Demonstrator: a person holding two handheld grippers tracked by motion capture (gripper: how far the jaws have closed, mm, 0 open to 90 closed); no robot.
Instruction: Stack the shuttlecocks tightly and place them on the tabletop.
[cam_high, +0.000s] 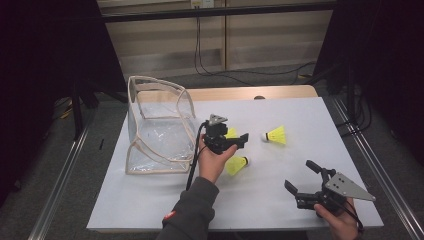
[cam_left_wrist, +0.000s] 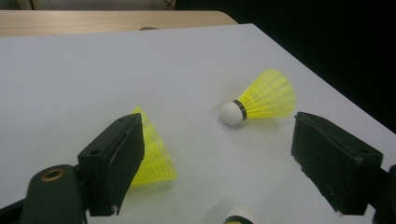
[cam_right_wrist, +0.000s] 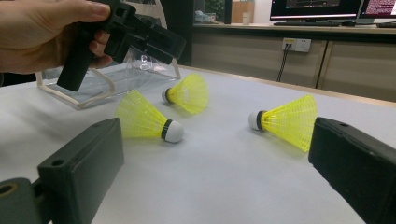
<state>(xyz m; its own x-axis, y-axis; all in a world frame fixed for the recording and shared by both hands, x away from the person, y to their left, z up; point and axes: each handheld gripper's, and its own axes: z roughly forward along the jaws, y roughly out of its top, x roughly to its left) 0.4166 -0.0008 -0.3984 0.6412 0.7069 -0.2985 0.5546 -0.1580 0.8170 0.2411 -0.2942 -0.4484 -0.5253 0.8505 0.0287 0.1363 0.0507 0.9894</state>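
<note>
Three yellow shuttlecocks with white corks lie on the white table top (cam_high: 280, 200). One shuttlecock (cam_high: 276, 135) (cam_left_wrist: 261, 100) (cam_right_wrist: 287, 119) rests apart, to the right. Another (cam_high: 236, 164) (cam_right_wrist: 144, 119) lies by the left hand, and its cork (cam_left_wrist: 240, 215) peeks in at the bottom of the left gripper view. The third (cam_high: 231, 133) (cam_left_wrist: 154, 149) (cam_right_wrist: 189, 93) sits just under and beside my left gripper (cam_high: 237, 142) (cam_left_wrist: 217, 135) (cam_right_wrist: 154, 39), which hovers open with nothing between its jaws. My right gripper (cam_high: 299, 175) (cam_right_wrist: 217, 135) stands open near the front right, empty.
A clear plastic bag with a beige rim (cam_high: 160, 125) (cam_right_wrist: 107, 79) stands open on the left of the table. A wooden strip (cam_high: 250, 93) runs along the far edge. Dark curtains and metal rails flank the table.
</note>
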